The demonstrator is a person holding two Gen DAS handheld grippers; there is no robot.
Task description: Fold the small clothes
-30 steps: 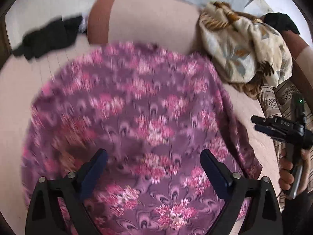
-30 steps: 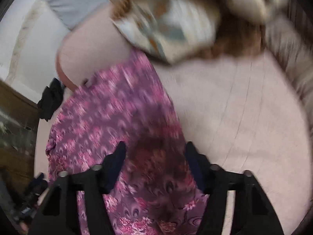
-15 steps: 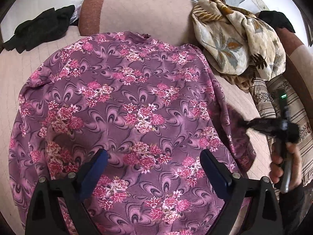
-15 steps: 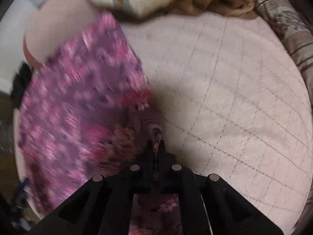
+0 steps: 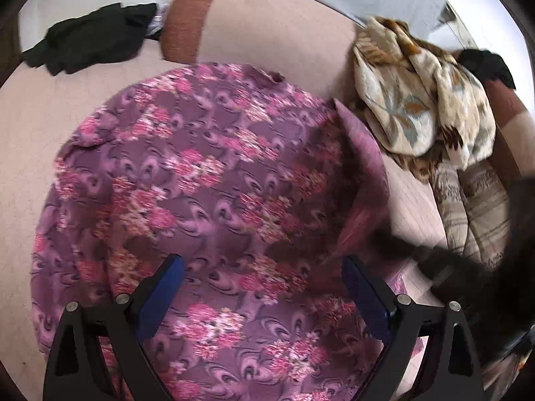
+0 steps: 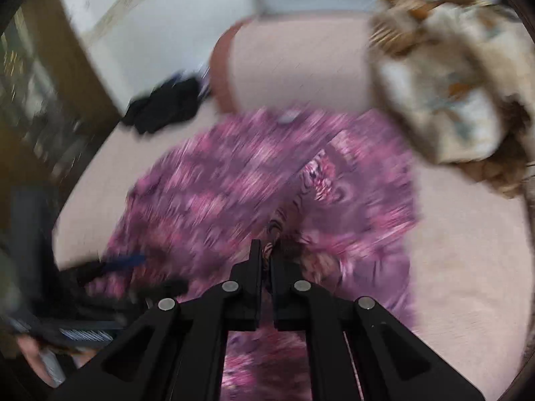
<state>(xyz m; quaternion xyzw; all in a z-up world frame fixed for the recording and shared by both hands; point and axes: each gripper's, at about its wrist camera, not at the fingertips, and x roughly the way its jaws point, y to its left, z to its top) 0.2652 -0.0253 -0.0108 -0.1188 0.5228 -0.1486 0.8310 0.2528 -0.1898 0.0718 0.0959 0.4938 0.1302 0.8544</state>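
A purple garment with pink flowers [image 5: 214,200] lies spread on the pale pink couch seat [image 5: 40,127]. My left gripper [image 5: 262,297] is open and hovers over its near part, holding nothing. My right gripper [image 6: 266,250] is shut on the garment's right edge [image 6: 321,180] and lifts it, so a flap stands folded over toward the left. In the left wrist view the right gripper [image 5: 394,240] is a dark blur at the lifted edge [image 5: 361,153]. The left gripper also shows blurred at the lower left of the right wrist view [image 6: 133,267].
A beige floral cloth [image 5: 421,107] is heaped on the couch at the back right, over striped fabric [image 5: 474,207]. A black garment [image 5: 90,40] lies at the back left. The couch backrest [image 5: 267,30] runs behind the purple garment. Another black item [image 5: 485,63] sits far right.
My right gripper, shut on the garment's right edge, has raised it and carried it leftward over the garment. The left gripper stays open above the near part.
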